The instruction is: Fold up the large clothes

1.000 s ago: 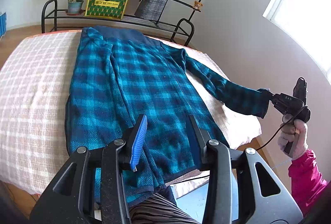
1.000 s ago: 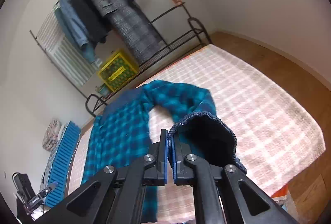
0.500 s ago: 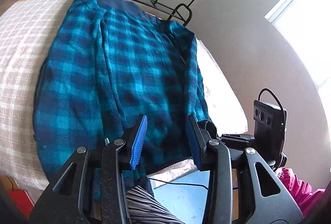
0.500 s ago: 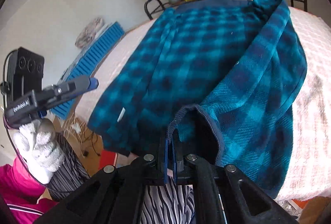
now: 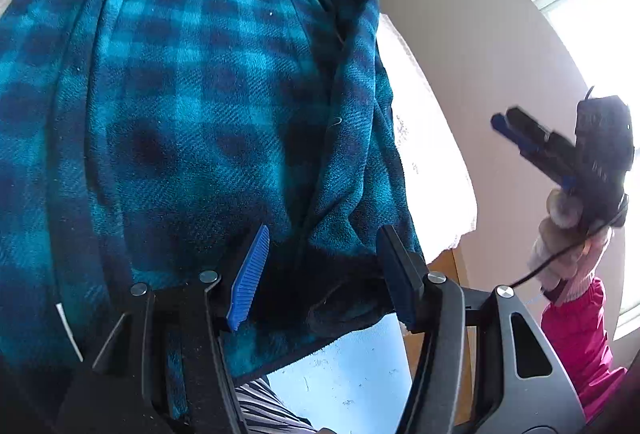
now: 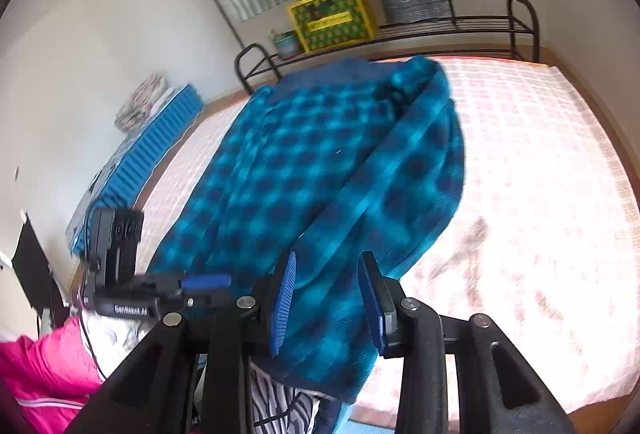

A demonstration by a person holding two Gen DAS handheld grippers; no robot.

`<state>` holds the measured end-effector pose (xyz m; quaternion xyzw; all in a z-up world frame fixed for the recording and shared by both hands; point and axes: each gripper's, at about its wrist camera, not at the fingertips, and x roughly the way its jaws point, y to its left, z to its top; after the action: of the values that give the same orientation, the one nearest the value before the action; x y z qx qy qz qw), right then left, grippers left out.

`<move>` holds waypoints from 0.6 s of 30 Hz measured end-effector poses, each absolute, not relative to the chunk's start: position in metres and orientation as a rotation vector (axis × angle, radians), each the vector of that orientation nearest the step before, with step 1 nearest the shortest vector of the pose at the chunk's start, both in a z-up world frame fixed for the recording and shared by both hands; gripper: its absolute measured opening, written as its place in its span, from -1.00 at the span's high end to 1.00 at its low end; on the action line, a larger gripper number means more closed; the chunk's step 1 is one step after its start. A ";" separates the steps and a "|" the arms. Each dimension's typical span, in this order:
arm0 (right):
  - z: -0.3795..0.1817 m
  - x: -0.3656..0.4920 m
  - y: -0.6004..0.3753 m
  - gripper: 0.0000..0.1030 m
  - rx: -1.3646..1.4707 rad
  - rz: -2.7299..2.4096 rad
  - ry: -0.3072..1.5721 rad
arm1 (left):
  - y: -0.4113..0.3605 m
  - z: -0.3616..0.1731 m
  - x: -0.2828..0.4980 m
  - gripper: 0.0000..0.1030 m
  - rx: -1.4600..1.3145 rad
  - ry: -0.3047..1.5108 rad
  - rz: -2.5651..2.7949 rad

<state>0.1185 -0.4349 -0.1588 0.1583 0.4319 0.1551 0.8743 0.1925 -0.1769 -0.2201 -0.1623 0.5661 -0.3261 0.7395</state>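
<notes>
A teal and navy plaid fleece jacket [image 5: 192, 81] lies flat on the bed, its right sleeve [image 6: 404, 169] folded in over the body. My left gripper [image 5: 324, 274] is open, low over the jacket's near hem with the sleeve's dark cuff [image 5: 344, 310] lying between its jaws. My right gripper [image 6: 326, 306] is open and empty, just above the near end of the folded sleeve. It also shows in the left wrist view [image 5: 560, 153], raised off to the right of the bed. The left gripper shows in the right wrist view [image 6: 200, 282] at lower left.
The bed has a pink checked cover [image 6: 540, 161]. A black metal rack [image 6: 400, 29] with a yellow box [image 6: 332, 17], a pot and hanging clothes stands behind the bed. A blue ridged mat [image 6: 132, 169] lies on the floor at left. A window [image 5: 600, 33] is at right.
My right gripper carried the sleeve cuff across onto the jacket body, opened and let it go, then pulled back. My left gripper moved down close to the near hem, staying open.
</notes>
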 end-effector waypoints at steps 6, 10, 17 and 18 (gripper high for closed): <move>-0.160 0.202 -0.481 0.03 0.439 0.247 0.870 | -0.188 -0.231 0.189 0.79 -0.324 1.253 -0.754; -0.173 0.269 -0.487 0.03 0.446 0.196 0.890 | -0.192 -0.229 0.184 0.83 -0.336 1.241 -0.773; -0.213 0.362 -0.492 0.03 0.453 0.091 0.964 | -0.199 -0.214 0.173 0.85 -0.282 1.196 -0.821; -0.218 0.371 -0.492 0.17 0.451 0.085 0.978 | -0.200 -0.213 0.171 0.85 -0.276 1.190 -0.826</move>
<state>0.3709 -0.4916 -0.2184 0.2146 0.4656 0.0406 0.8576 0.1713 -0.1998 -0.2131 -0.1258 0.5424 -0.3764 0.7405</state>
